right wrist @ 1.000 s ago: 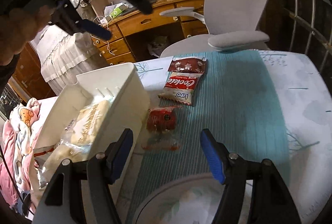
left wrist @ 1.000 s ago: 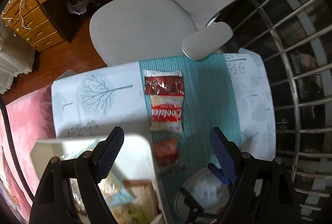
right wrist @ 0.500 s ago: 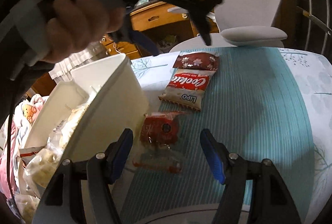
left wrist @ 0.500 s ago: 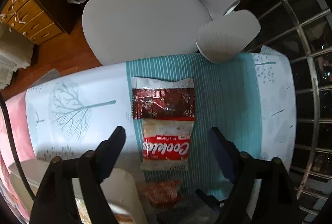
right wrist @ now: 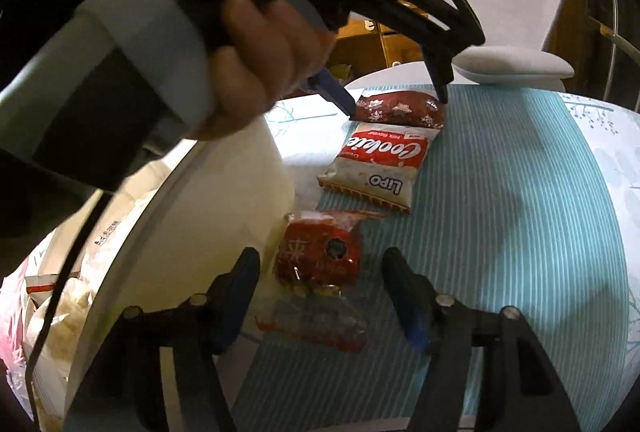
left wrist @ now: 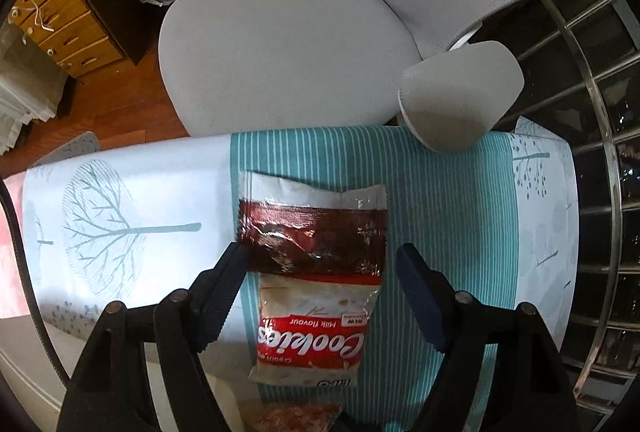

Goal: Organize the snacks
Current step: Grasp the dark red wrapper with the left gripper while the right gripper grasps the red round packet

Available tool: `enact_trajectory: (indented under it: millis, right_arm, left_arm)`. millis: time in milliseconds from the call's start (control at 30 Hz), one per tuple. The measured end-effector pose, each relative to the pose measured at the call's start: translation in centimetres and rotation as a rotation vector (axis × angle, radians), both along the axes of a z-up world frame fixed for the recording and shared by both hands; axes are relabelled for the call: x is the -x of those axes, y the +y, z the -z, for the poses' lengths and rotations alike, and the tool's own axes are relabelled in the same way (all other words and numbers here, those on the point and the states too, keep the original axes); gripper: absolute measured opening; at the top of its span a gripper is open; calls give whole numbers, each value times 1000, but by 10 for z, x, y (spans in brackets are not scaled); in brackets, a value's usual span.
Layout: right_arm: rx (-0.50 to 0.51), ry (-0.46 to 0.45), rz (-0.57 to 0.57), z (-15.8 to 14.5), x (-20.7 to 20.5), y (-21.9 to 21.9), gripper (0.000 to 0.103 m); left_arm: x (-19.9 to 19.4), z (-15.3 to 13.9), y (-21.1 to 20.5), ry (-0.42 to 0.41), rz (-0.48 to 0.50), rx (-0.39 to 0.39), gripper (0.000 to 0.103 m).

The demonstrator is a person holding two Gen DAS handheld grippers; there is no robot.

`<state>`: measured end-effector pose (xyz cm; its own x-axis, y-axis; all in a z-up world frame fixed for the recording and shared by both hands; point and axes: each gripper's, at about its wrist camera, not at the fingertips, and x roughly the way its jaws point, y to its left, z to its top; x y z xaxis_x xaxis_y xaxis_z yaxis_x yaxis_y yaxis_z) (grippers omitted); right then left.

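Observation:
A dark red snack packet [left wrist: 316, 236] lies on the teal stripe of the tablecloth, overlapping the far end of a red-and-white Cookies packet [left wrist: 316, 328]. My left gripper [left wrist: 320, 256] points down over the dark red packet, open, one finger at each side; its left pad [left wrist: 232, 272] is at the packet's edge. In the right wrist view that left gripper [right wrist: 394, 98] hangs over the same dark red packet [right wrist: 400, 110]. A small red wrapped snack [right wrist: 320, 256] lies between the fingers of my right gripper [right wrist: 320, 260], whose jaws are closing without pressing it.
A white bin [right wrist: 200, 212] holding several bagged snacks stands left of the packets. A person's hand [right wrist: 248, 52] holds the left gripper. A grey office chair [left wrist: 280, 44] is pushed against the table's far edge. Metal window bars [left wrist: 600, 192] are to the right.
My left gripper has come down and forward from above the bin to straddle the dark red packet, jaws slightly narrower. My right gripper has sunk toward the small red snack and narrowed.

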<state>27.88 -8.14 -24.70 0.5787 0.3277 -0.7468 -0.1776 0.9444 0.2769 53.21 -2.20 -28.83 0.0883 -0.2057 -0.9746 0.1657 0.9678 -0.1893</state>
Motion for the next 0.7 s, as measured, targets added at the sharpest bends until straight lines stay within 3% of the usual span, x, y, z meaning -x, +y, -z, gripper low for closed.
enact_trajectory:
  millis: [67,333,400,633,700]
  right_arm:
    - [18,2,1,0,0,3,51]
    - [14,7,7,-2,0,3,50]
    - [11,14,8,-3,1,3,50]
    - [6,39,23,-2,-4,-5,50]
    - [9,45,31,-3,-4,-8,50]
  left_arm:
    - [0,4,-2,3,1,-6,75]
    - [1,7,-1,-44,-15,-13,75]
    - [0,6,1,-52,-21,-19,68]
    - [0,5,1,-67,-24,-39,61]
    - [1,4,-1,-79,-20,-62,51]
